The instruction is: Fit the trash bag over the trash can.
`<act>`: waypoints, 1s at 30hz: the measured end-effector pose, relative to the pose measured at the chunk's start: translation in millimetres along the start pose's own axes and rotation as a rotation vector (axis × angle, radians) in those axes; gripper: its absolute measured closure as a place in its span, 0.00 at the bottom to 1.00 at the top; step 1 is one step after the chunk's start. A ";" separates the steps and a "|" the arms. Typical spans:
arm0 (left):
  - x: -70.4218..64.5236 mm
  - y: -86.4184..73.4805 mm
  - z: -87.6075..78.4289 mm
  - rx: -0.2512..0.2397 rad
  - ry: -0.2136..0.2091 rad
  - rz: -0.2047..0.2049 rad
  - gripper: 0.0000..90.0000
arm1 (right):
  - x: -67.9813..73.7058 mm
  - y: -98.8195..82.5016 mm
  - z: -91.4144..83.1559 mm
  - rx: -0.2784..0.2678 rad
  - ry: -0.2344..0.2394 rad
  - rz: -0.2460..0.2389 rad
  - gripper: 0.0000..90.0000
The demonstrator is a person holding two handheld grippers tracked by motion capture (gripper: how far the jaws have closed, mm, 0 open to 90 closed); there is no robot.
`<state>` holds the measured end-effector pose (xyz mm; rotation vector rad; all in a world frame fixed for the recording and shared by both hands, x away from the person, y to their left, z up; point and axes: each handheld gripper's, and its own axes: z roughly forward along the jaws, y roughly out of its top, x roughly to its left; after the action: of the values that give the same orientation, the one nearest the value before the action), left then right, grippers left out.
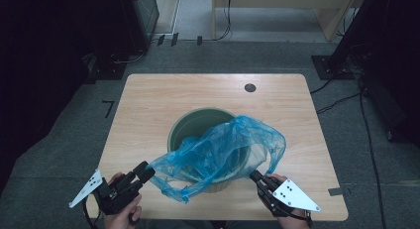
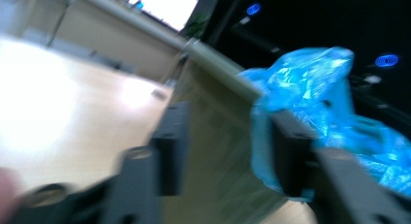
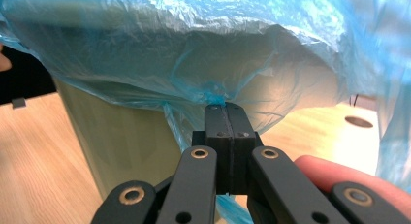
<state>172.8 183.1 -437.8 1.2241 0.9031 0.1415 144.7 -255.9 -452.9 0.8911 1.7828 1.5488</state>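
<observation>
One blue plastic bag is draped over the near rim of a green bin, which stands mid-tabletop; part of the film sags inside, part spills toward the near edge. Right claw is fully closed, pinching a gathered bit of the bag's edge between its pads; the right gripper view shows the film bunched at the closed tips against the bin wall. Left claw sits half open just at the bag's near-left corner; in the blurred left gripper view the bin wall shows between the pads, with film against one pad but not clamped.
</observation>
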 end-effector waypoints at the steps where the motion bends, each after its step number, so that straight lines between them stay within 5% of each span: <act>1: -0.2 1.3 -1.7 -0.016 -0.014 0.021 0.46 | 0.8 1.7 -1.1 -0.009 0.004 -0.005 1.00; 4: -6.6 6.9 -7.7 -0.040 -0.001 0.095 0.27 | 2.8 3.7 -2.3 -0.017 0.001 -0.025 1.00; 7: -9.4 9.1 -10.2 -0.038 -0.005 0.134 0.22 | 2.9 2.0 -1.2 -0.006 -0.007 -0.035 1.00; 8: -11.1 10.6 -12.4 -0.021 -0.036 0.161 0.20 | 1.8 0.9 -0.6 0.000 -0.015 -0.038 1.00; 14: -11.9 13.8 -16.5 0.009 -0.112 0.167 0.18 | -0.7 2.6 -2.0 -0.010 -0.035 -0.026 1.00; 16: -15.2 14.2 -15.9 0.008 -0.108 0.179 0.18 | 0.4 3.8 -2.7 -0.014 -0.034 -0.033 1.00; 21: -42.3 14.1 -9.2 -0.007 -0.052 0.286 0.18 | 6.1 4.2 -1.5 -0.013 -0.023 -0.055 1.00; 26: -72.0 11.1 -4.4 -0.022 -0.085 0.368 0.18 | 9.1 4.7 -1.0 -0.015 -0.019 -0.068 1.00; 27: -87.7 4.7 3.2 0.009 -0.091 0.421 0.18 | 9.4 4.8 -0.8 -0.015 -0.018 -0.071 1.00; 30: -98.3 -3.6 12.9 0.040 -0.089 0.447 0.18 | 10.4 4.4 -0.4 -0.012 -0.017 -0.069 1.00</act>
<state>115.4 118.5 -389.2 1.4450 0.5464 0.4237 138.6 -247.3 -448.7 0.8260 1.7717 1.5027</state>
